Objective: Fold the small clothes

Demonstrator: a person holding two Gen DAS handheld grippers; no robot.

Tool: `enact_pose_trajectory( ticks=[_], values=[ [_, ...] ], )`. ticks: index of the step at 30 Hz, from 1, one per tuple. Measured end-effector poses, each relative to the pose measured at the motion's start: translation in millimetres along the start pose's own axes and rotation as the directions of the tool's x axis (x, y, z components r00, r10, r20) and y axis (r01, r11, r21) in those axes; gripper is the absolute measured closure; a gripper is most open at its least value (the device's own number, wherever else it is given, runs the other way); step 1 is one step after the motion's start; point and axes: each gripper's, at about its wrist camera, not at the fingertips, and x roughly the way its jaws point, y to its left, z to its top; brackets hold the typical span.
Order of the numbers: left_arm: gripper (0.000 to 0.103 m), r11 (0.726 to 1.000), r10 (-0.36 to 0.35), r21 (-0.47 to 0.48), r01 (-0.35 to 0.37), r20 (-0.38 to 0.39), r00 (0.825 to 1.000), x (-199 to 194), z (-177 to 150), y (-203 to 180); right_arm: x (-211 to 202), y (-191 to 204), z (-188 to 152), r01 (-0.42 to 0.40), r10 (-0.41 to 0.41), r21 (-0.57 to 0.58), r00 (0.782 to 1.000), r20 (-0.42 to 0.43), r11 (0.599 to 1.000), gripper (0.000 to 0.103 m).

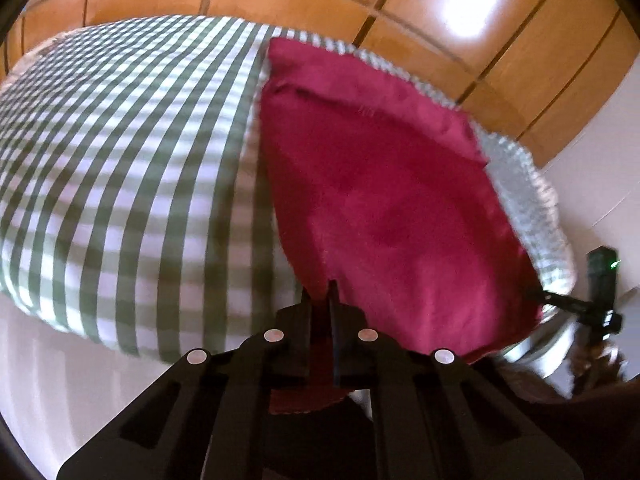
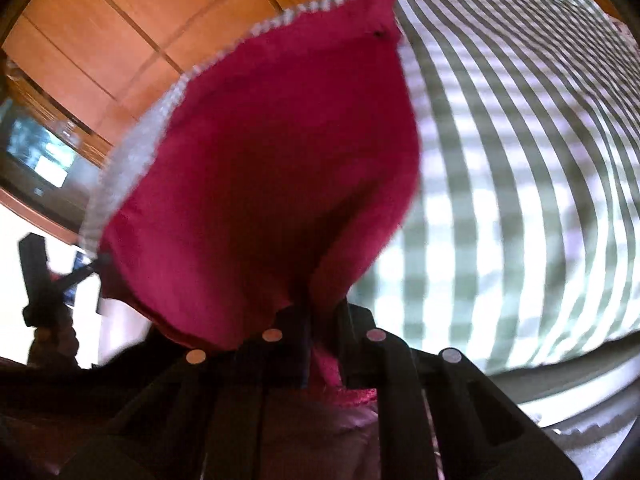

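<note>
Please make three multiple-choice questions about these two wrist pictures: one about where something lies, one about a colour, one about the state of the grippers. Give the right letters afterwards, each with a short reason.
1. Where is the red cloth lying?
A. on the checked bed cover
B. on a wooden floor
C. inside a basket

2. What colours make up the checked bed cover?
A. blue and yellow
B. green and white
C. black and orange

3. What are the left gripper and the right gripper doing?
A. both open, away from the cloth
B. only the left one is gripping
C. both shut on an edge of the red cloth

Answers:
1 A: the green-and-white checks show around the cloth's far edges in both views.
2 B: green and white checks cover it in both views.
3 C: each wrist view shows red fabric pinched between the closed fingers.
</note>
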Motion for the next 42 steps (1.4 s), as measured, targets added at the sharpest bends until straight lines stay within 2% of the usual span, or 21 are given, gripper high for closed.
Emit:
enact_pose_trajectory(
  ticks=[5, 10, 13, 17, 18, 19, 20, 21, 22, 24, 26, 27, 28, 31, 33, 35, 36, 37, 39, 41, 42],
  values=[
    [0.099, 0.994, -0.089, -0.064, 0.091, 0.032, 0.995, 7, 39, 4, 0, -6, 34, -0.077, 0.072, 0.064, 0.994, 0.078, 0.995, 0.094],
    [0.099, 0.989, -0.119, -0.077, 0.122, 0.050, 0.992, 28, 82, 4, 3, -31, 66, -0.082, 0.059, 0.149, 0.987, 0.150, 0.985, 0.094],
    [0.099, 0.988, -0.090, -0.119, 0.097, 0.066, 0.994, 46, 109, 11, 11, -44, 99, -0.081, 0.043, 0.209, 0.982, 0.181, 0.974, 0.094],
    [0.099, 0.979, -0.006, -0.203, 0.032, 0.127, 0.992, 62, 144, 28, 24, -54, 128, -0.078, 0.025, 0.261, 0.979, 0.202, 0.962, 0.089],
    [0.097, 0.976, 0.003, -0.216, 0.024, 0.126, 0.992, 66, 148, 32, 25, -56, 131, -0.079, 0.019, 0.277, 0.977, 0.214, 0.958, 0.076],
    [0.088, 0.972, 0.011, -0.236, 0.017, 0.117, 0.993, 69, 153, 36, 23, -59, 134, -0.094, 0.025, 0.293, 0.972, 0.232, 0.951, 0.036],
    [0.081, 0.967, 0.009, -0.253, 0.020, 0.115, 0.993, 70, 156, 40, 19, -63, 134, -0.113, 0.028, 0.309, 0.963, 0.268, 0.944, 0.024],
    [0.071, 0.967, 0.014, -0.255, 0.017, 0.122, 0.992, 69, 156, 42, 12, -65, 134, -0.118, 0.020, 0.317, 0.954, 0.298, 0.941, 0.019],
    [0.067, 0.969, 0.026, -0.247, 0.007, 0.130, 0.991, 67, 155, 43, 9, -66, 134, -0.131, 0.030, 0.316, 0.952, 0.305, 0.940, 0.018],
    [0.066, 0.975, 0.032, -0.220, -0.003, 0.127, 0.991, 63, 149, 46, -2, -73, 126, -0.150, 0.040, 0.324, 0.945, 0.323, 0.934, 0.013],
    [0.063, 0.977, 0.038, -0.212, -0.012, 0.119, 0.992, 59, 141, 53, -13, -78, 111, -0.138, 0.022, 0.330, 0.943, 0.331, 0.934, 0.012],
    [0.055, 0.976, 0.047, -0.217, -0.020, 0.120, 0.992, 56, 135, 59, -18, -81, 103, -0.133, 0.015, 0.337, 0.943, 0.332, 0.932, 0.011],
    [0.053, 0.972, 0.046, -0.236, -0.016, 0.125, 0.991, 53, 128, 66, -20, -85, 96, -0.127, 0.005, 0.346, 0.943, 0.332, 0.930, 0.011],
    [0.053, 0.957, -0.004, -0.288, 0.024, 0.071, 0.997, 51, 112, 80, -27, -90, 77, -0.109, -0.001, 0.349, 0.954, 0.299, 0.931, 0.011],
    [0.053, 0.956, 0.015, -0.293, 0.011, 0.086, 0.996, 41, 98, 82, -35, -86, 64, -0.077, -0.022, 0.324, 0.956, 0.291, 0.943, 0.011],
    [0.053, 0.953, 0.029, -0.302, -0.001, 0.089, 0.996, 33, 87, 85, -44, -77, 54, 0.000, -0.083, 0.275, 0.954, 0.288, 0.961, 0.011],
    [0.053, 0.950, 0.037, -0.311, -0.010, 0.084, 0.996, 29, 80, 88, -46, -76, 52, 0.014, -0.088, 0.257, 0.956, 0.279, 0.966, 0.013],
    [0.053, 0.951, 0.025, -0.310, -0.001, 0.074, 0.997, 27, 75, 88, -45, -74, 51, 0.015, -0.082, 0.244, 0.960, 0.268, 0.970, 0.021],
    [0.053, 0.960, -0.016, -0.279, 0.031, 0.057, 0.998, 26, 67, 83, -39, -67, 55, -0.043, 0.000, 0.188, 0.975, 0.222, 0.981, 0.035],
    [0.053, 0.971, -0.090, -0.220, 0.096, 0.038, 0.995, 30, 66, 70, -26, -50, 63, -0.150, 0.127, 0.126, 0.977, 0.169, 0.981, 0.036],
    [0.053, 0.974, -0.138, -0.177, 0.140, 0.021, 0.990, 36, 69, 57, -19, -42, 68, -0.166, 0.150, 0.096, 0.977, 0.152, 0.981, 0.036]
  ],
)
